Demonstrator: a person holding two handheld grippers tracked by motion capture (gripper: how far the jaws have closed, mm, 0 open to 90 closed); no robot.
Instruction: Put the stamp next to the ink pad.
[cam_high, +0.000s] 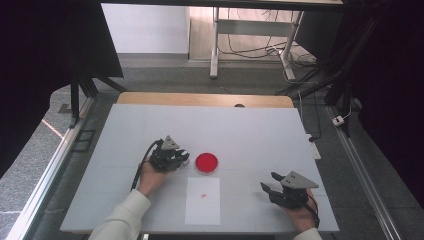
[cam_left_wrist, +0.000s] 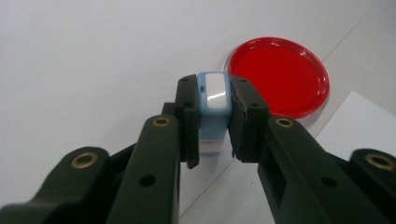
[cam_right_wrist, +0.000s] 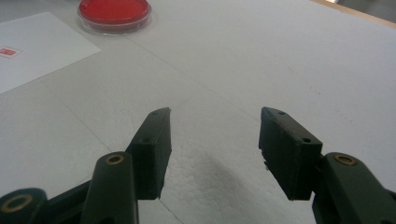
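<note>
My left gripper (cam_left_wrist: 212, 100) is shut on a small light-blue and white stamp (cam_left_wrist: 213, 95), held just left of a round red ink pad (cam_left_wrist: 279, 74). From above, the left gripper (cam_high: 184, 155) sits close beside the red ink pad (cam_high: 206, 162) on the white table. A white sheet of paper (cam_high: 202, 200) with a small red mark (cam_high: 203, 195) lies in front of the pad. My right gripper (cam_high: 268, 182) rests open near the front right of the table, nothing between its jaws. Its own view has the right gripper (cam_right_wrist: 215, 123) over bare table, with the ink pad (cam_right_wrist: 114, 10) and paper (cam_right_wrist: 37, 49) far off.
The table is a white foam board (cam_high: 250, 135) on a wooden top. Metal rails run along both sides. Black curtains, a desk frame and cables stand beyond the far edge.
</note>
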